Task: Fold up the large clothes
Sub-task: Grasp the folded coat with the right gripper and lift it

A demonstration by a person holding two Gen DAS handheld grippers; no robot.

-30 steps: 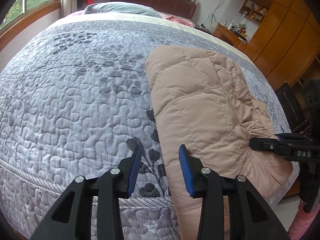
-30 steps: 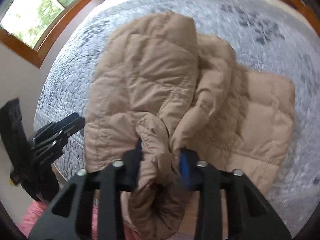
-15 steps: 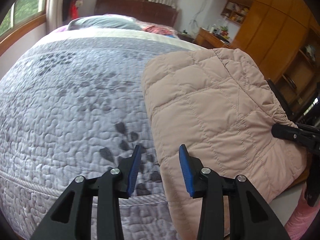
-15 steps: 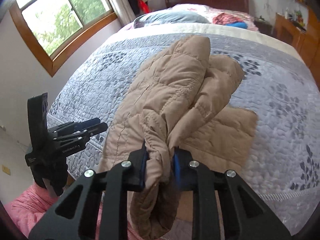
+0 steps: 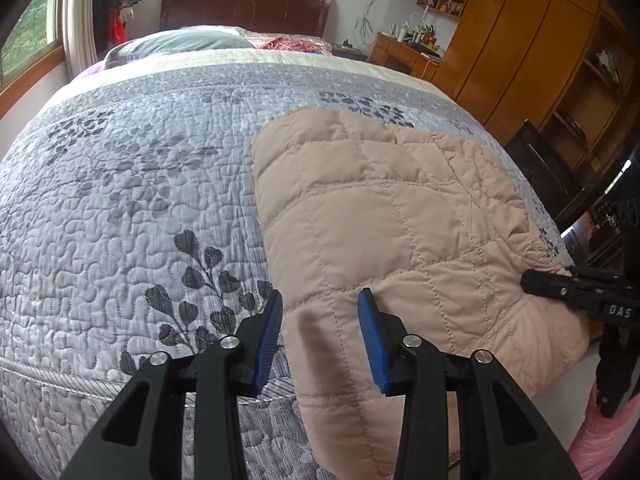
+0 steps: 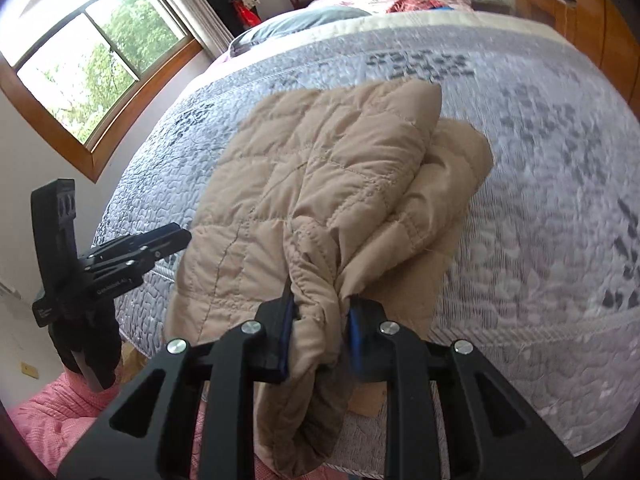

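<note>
A tan quilted jacket (image 5: 380,208) lies on the bed, partly doubled over itself, its near end hanging over the front edge. My left gripper (image 5: 320,336) hovers open just above the jacket's near left edge, with nothing between its blue pads (image 5: 370,340). My right gripper (image 6: 320,320) is shut on a bunched fold of the jacket (image 6: 320,168) at the bed's edge, and fabric droops below its fingers. In the left wrist view the right gripper (image 5: 536,280) bites the jacket's right edge. In the right wrist view the left gripper (image 6: 176,236) stands open beside the jacket's left side.
The grey-lilac quilted bedspread (image 5: 140,200) covers the bed. A pillow (image 5: 180,44) and dark headboard (image 5: 240,8) are at the far end. Wooden wardrobes (image 5: 520,60) line the right side and a window (image 6: 100,60) the left. A pink sleeve (image 6: 52,420) shows below.
The left gripper has shifted from over the bedspread to over the jacket's near left edge. The right gripper kept its grip and drew the fold along; the jacket now lies flatter.
</note>
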